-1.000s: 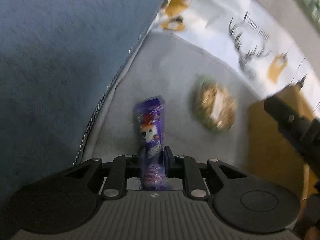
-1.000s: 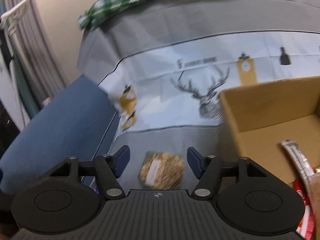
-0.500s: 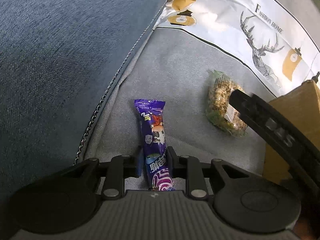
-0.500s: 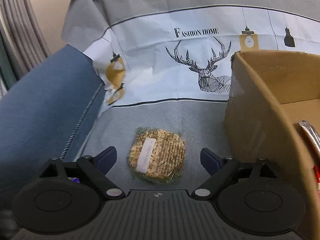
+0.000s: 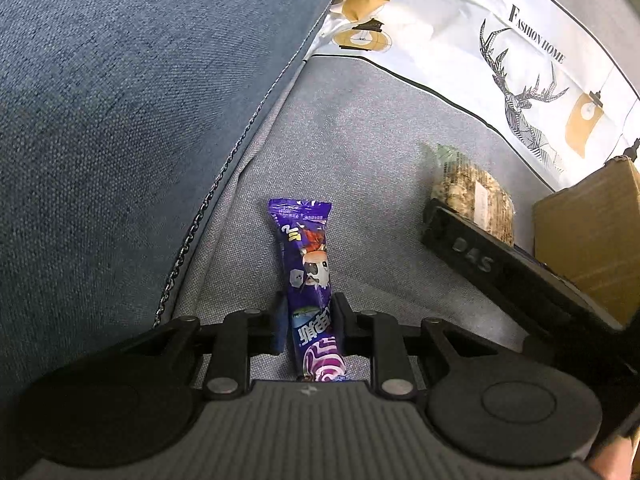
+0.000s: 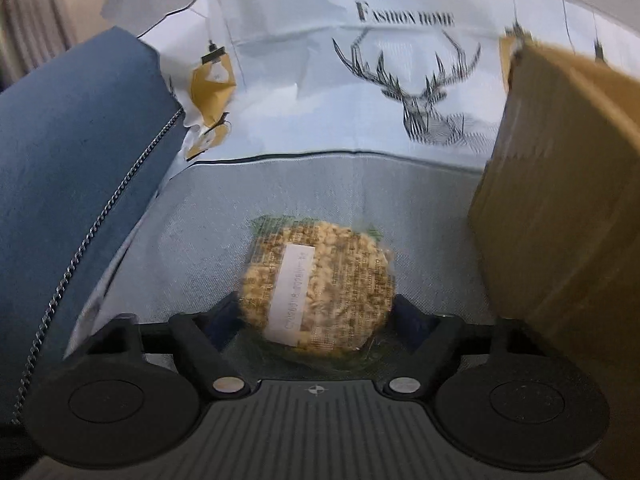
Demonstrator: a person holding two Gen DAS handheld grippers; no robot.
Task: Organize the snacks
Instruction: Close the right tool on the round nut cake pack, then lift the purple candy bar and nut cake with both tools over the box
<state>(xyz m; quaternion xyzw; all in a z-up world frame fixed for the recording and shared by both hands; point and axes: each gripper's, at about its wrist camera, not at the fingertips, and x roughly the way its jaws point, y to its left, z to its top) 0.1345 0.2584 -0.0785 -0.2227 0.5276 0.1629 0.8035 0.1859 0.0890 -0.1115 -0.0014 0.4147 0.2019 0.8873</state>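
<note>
A purple snack stick (image 5: 306,252) lies lengthwise on the grey cushion (image 5: 360,140), and my left gripper (image 5: 310,312) is shut on its near half. A round grain cracker pack (image 6: 320,280) with a white label rests on the same cushion. My right gripper (image 6: 316,304) straddles the pack with its jaws closing; the pads sit right at the pack's sides without clearly pressing. One right finger (image 5: 480,256) crosses in front of the cracker pack (image 5: 472,196) in the left wrist view.
A brown cardboard box (image 6: 560,220) stands close on the right of the pack, also seen as the box (image 5: 588,232). A blue sofa arm (image 5: 120,120) with a chain trim rises on the left. A white deer-print cloth (image 6: 400,80) covers the backrest.
My right gripper dropped toward the round pack, which now sits between its jaws instead of ahead of them. The left gripper stays on the purple snack stick.
</note>
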